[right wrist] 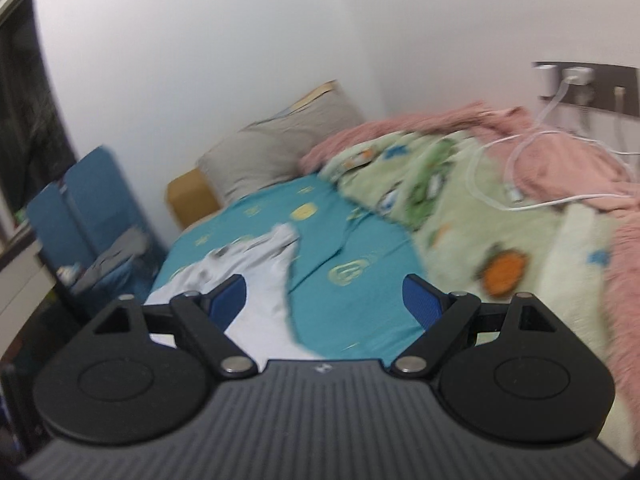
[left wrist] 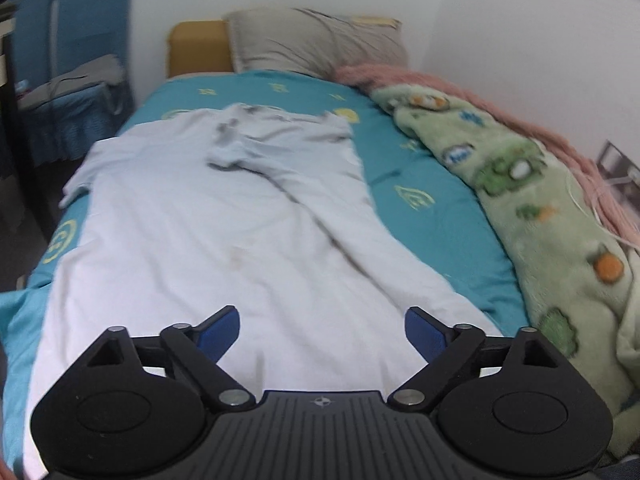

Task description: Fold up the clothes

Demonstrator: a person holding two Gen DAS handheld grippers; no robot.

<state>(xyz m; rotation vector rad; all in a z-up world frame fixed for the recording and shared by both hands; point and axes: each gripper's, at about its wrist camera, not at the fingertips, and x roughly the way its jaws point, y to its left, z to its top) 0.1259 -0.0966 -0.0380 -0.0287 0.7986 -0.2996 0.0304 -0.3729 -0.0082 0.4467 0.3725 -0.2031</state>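
Note:
A white T-shirt (left wrist: 208,220) lies spread lengthwise on the teal bed sheet (left wrist: 432,216), collar toward the pillow, its right side folded in over the middle. My left gripper (left wrist: 322,330) is open and empty, just above the shirt's near hem. In the right wrist view the shirt (right wrist: 260,280) shows at lower left on the sheet (right wrist: 360,288). My right gripper (right wrist: 324,298) is open and empty, above the sheet beside the shirt's right edge.
A green patterned blanket (left wrist: 540,208) and a pink blanket (right wrist: 560,160) are heaped along the right wall side. A grey pillow (left wrist: 316,40) lies at the head. White charging cables (right wrist: 516,168) lie over the blankets. Blue chairs (left wrist: 72,60) stand left of the bed.

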